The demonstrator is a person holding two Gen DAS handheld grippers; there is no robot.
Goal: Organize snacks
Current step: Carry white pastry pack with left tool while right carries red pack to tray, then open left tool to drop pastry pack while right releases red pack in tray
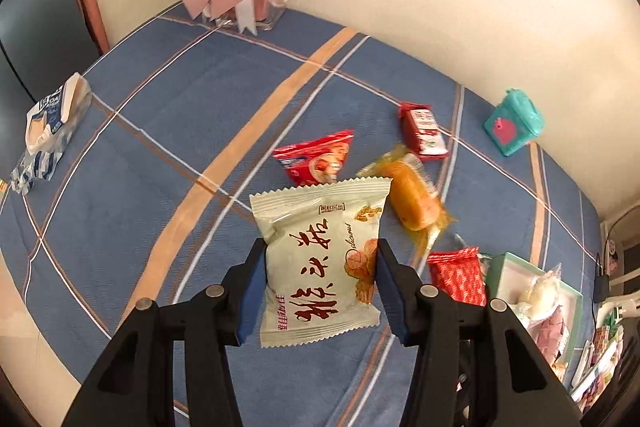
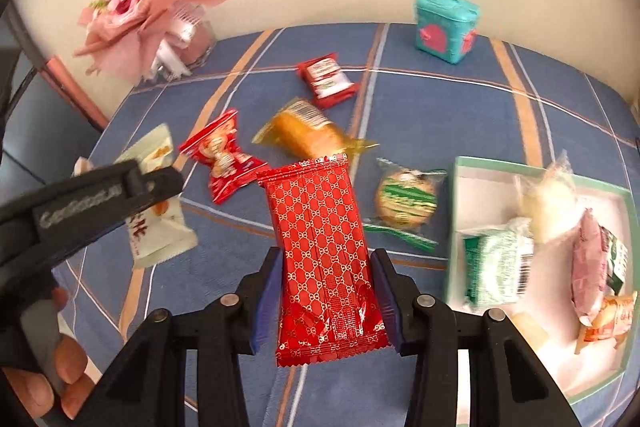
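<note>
Both claws are loaded: left gripper (image 1: pixel 320 283) clamps the cream packet (image 1: pixel 320 263), right gripper (image 2: pixel 326 301) pinches the red wafer pack (image 2: pixel 324 259), both above the cloth. Best carried level over the box (image 2: pixel 460 163), released low.

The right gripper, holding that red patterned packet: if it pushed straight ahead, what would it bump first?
Probably the orange cake in clear wrapper, lying just past the tip of the red gold-patterned packet held by the right gripper. Depth is unclear; it might pass above.
</note>
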